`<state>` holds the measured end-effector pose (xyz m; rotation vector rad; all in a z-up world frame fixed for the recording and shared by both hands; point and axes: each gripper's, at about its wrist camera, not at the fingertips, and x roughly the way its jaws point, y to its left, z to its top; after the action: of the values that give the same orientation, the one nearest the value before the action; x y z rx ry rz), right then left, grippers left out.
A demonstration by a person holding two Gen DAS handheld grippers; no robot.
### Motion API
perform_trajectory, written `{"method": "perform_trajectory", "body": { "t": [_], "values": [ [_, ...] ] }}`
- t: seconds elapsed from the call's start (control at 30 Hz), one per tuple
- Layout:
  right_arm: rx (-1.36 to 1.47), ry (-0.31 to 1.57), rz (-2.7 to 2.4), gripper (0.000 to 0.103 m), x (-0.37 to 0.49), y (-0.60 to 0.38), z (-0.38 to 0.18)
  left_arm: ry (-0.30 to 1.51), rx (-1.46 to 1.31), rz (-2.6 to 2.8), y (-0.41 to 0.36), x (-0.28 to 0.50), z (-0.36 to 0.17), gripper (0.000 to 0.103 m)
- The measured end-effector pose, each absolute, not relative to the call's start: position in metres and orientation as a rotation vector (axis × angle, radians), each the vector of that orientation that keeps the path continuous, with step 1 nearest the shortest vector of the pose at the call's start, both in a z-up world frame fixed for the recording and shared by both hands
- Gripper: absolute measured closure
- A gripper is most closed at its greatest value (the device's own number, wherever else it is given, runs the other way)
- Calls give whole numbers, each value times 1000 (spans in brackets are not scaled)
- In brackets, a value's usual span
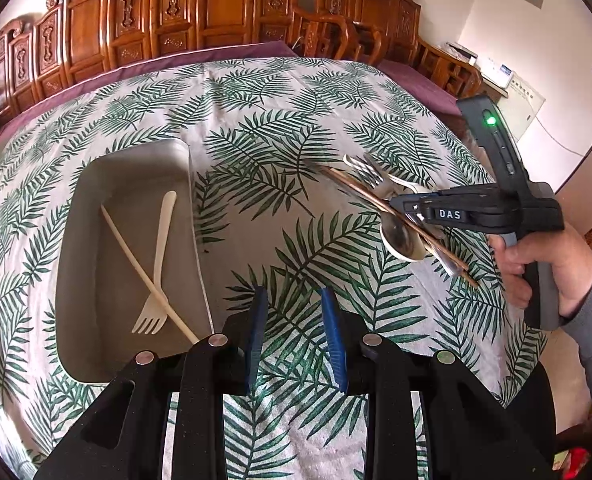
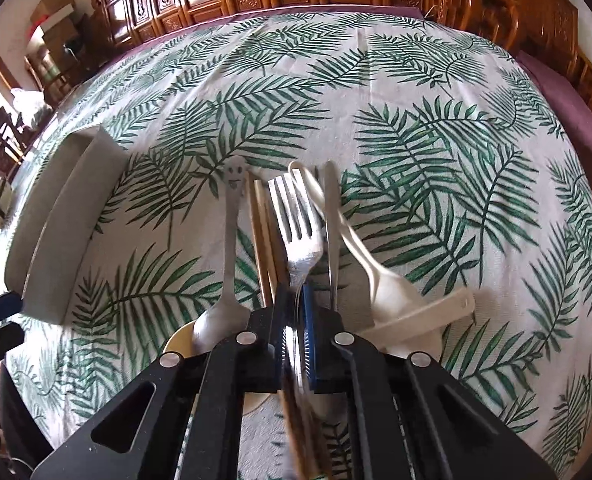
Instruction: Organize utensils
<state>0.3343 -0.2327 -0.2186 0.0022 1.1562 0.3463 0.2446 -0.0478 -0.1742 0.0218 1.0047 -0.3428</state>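
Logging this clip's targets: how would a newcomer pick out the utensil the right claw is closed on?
Find the pile of loose cutlery on the palm-leaf tablecloth, right of the grey tray. The metal fork lies mid-pile, its handle pinched in the right claw. Its neighbours are a smiley-face spoon, chopsticks and a white plastic spoon; only it has metal tines.

Open leaf-print cloth across the far half of the surface (image 2: 416, 92); unobstructed there. Clear strip of cloth between tray (image 1: 75, 240) and utensil pile (image 2: 296, 232). Tray interior partly taken by a cream fork (image 1: 157, 264) and a chopstick (image 1: 143, 268) crossed over it; bare floor at its far end. Left gripper (image 1: 296, 332) low over cloth just beside the tray's near corner. Right gripper (image 1: 396, 204) and hand (image 1: 536, 264) blocking the pile's right side. Carved wooden chairs (image 1: 175, 12) closing off the far edge.
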Motion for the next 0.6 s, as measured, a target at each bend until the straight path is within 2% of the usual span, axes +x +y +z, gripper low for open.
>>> {"method": "perform_trajectory", "body": {
  "t": [0.6],
  "values": [
    [130,1035,351,96,288,-284,-182,1039,31,-378,-114,290,-193,77]
  ]
}}
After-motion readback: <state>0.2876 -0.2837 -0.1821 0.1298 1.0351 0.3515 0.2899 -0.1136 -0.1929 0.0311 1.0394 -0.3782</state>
